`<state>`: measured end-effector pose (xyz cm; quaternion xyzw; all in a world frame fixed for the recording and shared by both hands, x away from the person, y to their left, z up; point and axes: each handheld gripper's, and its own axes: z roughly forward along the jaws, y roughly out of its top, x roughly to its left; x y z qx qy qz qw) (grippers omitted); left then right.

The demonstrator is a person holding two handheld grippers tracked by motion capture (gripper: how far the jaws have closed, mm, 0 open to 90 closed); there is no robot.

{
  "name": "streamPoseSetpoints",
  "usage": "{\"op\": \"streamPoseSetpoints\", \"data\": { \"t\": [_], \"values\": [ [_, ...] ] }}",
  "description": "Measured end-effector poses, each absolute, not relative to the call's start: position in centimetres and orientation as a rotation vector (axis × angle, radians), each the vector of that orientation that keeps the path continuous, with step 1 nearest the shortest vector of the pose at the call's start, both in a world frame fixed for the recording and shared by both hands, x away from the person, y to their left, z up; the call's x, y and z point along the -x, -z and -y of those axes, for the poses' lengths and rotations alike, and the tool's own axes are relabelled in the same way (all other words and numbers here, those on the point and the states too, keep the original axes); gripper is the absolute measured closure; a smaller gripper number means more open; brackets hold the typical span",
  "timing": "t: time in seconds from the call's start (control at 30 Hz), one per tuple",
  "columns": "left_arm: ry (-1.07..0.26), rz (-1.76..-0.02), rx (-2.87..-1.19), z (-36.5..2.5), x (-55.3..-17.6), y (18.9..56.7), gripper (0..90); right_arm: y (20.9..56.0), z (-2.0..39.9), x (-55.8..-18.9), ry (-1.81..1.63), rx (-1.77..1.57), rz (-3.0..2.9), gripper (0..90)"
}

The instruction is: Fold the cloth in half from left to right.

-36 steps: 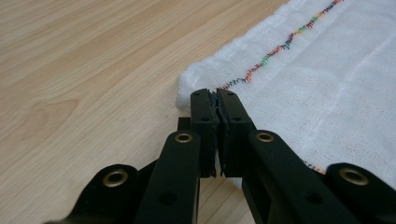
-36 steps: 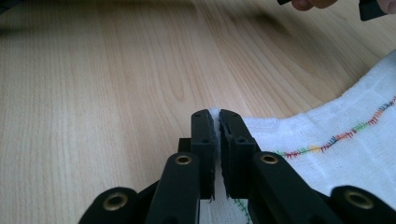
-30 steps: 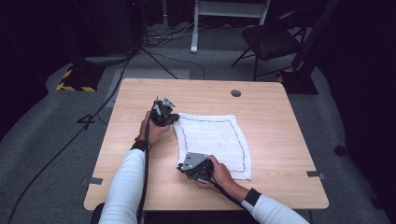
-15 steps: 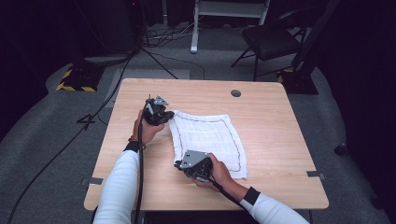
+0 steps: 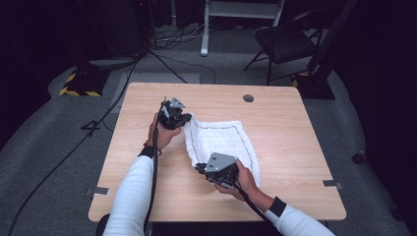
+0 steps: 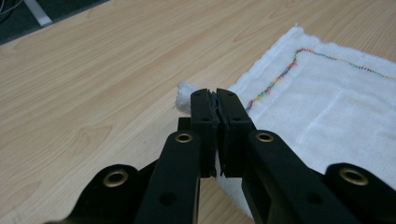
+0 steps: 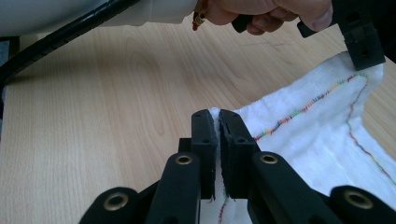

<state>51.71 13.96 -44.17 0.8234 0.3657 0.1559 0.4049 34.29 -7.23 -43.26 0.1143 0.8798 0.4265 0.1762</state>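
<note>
White cloth (image 5: 221, 145) with a coloured stitched border, spread on the middle of the wooden table (image 5: 295, 147), its left edge raised off the wood. Pinched at two corners of that one side: far left corner in the left gripper (image 5: 181, 118), near left corner in the right gripper (image 5: 200, 168). Jaws of both nearly closed, a thin fold of fabric clamped between the pads, plain in each gripper view (image 6: 215, 105) (image 7: 218, 116). Held by neighbouring corners, probably so that the whole edge lifts evenly and can be carried across the rest for a fold in half, or raised for a shake-out. Rest of the cloth flat and slack on the wood, acting as anchor. Right side lying untouched, well apart from both hands. Cables trailing back along the white sleeves, clear of the fabric.
</note>
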Motion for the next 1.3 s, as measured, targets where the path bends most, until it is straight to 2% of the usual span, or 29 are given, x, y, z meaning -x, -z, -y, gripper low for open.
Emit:
{"op": "streamPoseSetpoints", "data": {
  "t": [0.8, 1.3],
  "values": [
    [-0.417, -0.772, -2.183, -2.2, -53.6, 43.2, 86.4, 42.5, 19.0, -34.0, -1.205, -0.57, -2.401, 85.2],
    [-0.399, -0.73, -2.204, 2.4, -54.3, 44.5, 86.3, 43.7, 22.6, -33.3, -1.14, -0.664, -2.405, 85.3]
  ]
}}
